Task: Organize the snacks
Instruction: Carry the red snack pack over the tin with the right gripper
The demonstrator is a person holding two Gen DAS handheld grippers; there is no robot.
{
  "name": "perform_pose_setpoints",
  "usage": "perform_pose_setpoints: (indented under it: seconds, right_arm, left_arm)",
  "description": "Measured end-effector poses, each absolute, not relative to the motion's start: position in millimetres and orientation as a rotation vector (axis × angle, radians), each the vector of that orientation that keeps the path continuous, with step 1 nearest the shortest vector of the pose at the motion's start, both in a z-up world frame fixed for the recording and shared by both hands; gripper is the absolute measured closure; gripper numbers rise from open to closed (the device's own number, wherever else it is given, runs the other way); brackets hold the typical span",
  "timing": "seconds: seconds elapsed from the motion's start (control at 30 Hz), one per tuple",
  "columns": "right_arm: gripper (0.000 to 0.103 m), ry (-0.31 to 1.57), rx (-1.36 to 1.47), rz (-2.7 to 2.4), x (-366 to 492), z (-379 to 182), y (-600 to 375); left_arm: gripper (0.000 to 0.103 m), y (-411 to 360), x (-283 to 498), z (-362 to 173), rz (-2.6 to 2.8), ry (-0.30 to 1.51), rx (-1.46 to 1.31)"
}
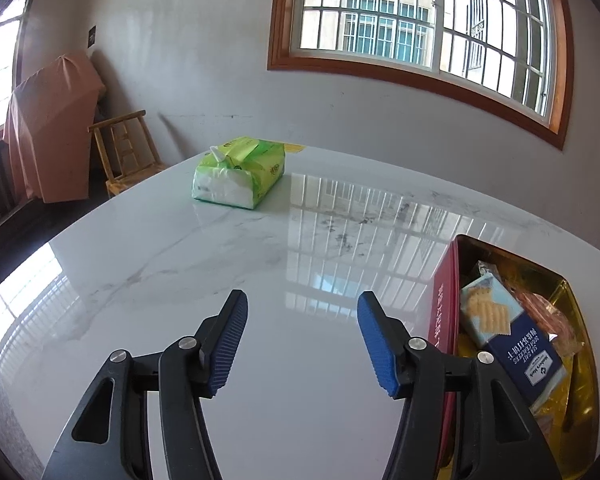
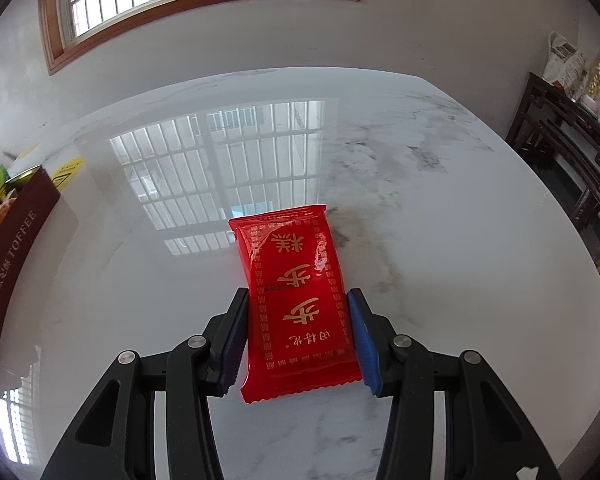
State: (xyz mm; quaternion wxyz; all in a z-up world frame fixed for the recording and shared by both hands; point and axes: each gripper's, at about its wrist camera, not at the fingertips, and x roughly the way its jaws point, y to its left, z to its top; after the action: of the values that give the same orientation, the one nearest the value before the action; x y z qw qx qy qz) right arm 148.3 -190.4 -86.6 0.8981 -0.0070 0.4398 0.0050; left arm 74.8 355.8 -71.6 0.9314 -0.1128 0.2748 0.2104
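The right hand-held gripper [image 2: 298,336] pinches the red snack packet [image 2: 296,300] between its pads above the tabletop [image 2: 420,208], while the left hand-held gripper [image 1: 302,342] hangs spread and empty beside the tin [image 1: 446,304].

A bright room around a glossy white marble table

The marble table [image 1: 148,264] throws back the barred pattern of the wood-framed window [image 1: 416,20] set in the pale wall behind it. A green pack of tissues [image 1: 238,172] lies toward the far side of the tabletop, a white sheet poking up from its slot, and a yellow sticker [image 2: 66,172] lies flat on the surface near the far edge. Off the far left corner stands a small wooden chair [image 1: 126,152], and next to it something tall is draped in a pinkish-brown cloth [image 1: 52,128]. On the other side of the room a dark carved wooden sideboard [image 2: 568,148] stands against the wall with folded newspaper [image 2: 564,60] on top.
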Motion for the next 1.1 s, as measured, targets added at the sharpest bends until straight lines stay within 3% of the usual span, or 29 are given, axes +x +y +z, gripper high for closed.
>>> perform_pose_setpoints:
  seconds: [0.2,0.5,0.83,1.1]
  right_arm:
    - [0.059,0.923,-0.008,0.052,146,-85,-172]
    - [0.060,0.916,0.040,0.158,139,-68,-137]
    - [0.060,0.845,0.015,0.419,134,-17,-36]
    - [0.060,0.857,-0.015,0.593,132,-11,45]
  left_arm:
    - [0.036,358,72,-71,0.442,0.544,-0.235]
    - [0.034,361,70,-71,0.457,0.539,-0.257]
    - [0.032,362,69,-71,0.463,0.540,-0.266]
    - [0.030,362,68,-71,0.470,0.540,-0.272]
